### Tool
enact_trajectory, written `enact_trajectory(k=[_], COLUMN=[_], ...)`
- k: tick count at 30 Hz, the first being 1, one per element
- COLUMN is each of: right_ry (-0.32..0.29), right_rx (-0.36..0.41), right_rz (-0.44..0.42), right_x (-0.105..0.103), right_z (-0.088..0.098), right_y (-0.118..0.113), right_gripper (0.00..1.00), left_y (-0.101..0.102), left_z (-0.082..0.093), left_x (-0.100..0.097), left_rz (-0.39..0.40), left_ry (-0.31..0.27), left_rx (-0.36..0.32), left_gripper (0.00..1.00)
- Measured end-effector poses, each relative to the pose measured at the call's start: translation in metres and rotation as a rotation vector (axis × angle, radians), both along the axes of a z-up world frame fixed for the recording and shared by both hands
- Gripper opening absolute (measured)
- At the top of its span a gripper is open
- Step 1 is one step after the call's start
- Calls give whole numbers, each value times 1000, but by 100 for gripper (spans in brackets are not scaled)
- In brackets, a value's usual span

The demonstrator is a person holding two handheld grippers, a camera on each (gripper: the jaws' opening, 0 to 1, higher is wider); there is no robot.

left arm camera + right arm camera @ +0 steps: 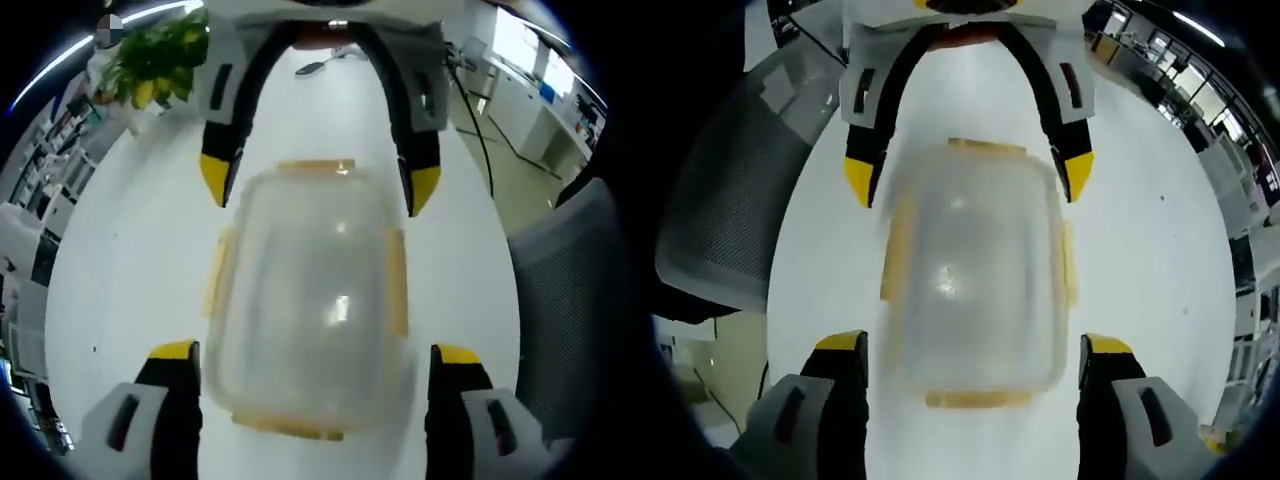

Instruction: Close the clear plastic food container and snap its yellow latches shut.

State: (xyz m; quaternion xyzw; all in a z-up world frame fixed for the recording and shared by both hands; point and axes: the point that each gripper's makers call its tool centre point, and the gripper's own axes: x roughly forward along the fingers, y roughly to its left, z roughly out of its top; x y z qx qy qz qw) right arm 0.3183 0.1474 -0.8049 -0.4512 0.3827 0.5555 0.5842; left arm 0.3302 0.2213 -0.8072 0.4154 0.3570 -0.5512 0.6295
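I have the clear container (305,305) lying flat on the white counter (130,270), lid on top, directly between my two grippers, which face each other across it. Its long axis runs along the line from one gripper to the other, so each gripper meets a short end head-on. The left gripper (315,355) has its jaws spread wide, straddling the near end without touching it; the right gripper (975,350) stands the same way at the opposite end, jaws apart and holding nothing. Neither looks clearly nearer than the other. Yellow latches (397,280) run along the long sides and at both short ends (975,400). I judge the end latches the natural first targets. Whether any latch is already snapped down I cannot tell: the right gripper view is blurred, and the clear plastic hides the lid seam. An office chair (735,200) sits beside the counter.
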Motion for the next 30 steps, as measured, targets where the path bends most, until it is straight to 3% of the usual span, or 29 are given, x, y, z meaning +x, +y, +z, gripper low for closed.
enact_trajectory(k=[6,11,15,21,28,30], right_ry=[-44,-35,-33,-33,-34,-30], right_rx=[-42,-29,-12,4,19,21], right_rz=[18,20,19,18,21,27], right_x=[7,6,6,6,6,4], right_z=[-4,-6,-6,-8,-8,-8], right_y=[-3,-2,-2,-1,0,7], right_gripper=[77,78,78,78,78,78], left_y=[0,3,2,5,5,10], left_z=[-5,-7,-7,-11,-9,-11], left_x=[4,12,9,8,7,7], left_rz=[-24,-72,-61,-88,-80,-79], left_ry=[-29,-85,-67,-105,-101,-100], left_rx=[24,64,56,81,51,70], left_gripper=[89,83,83,83,83,83])
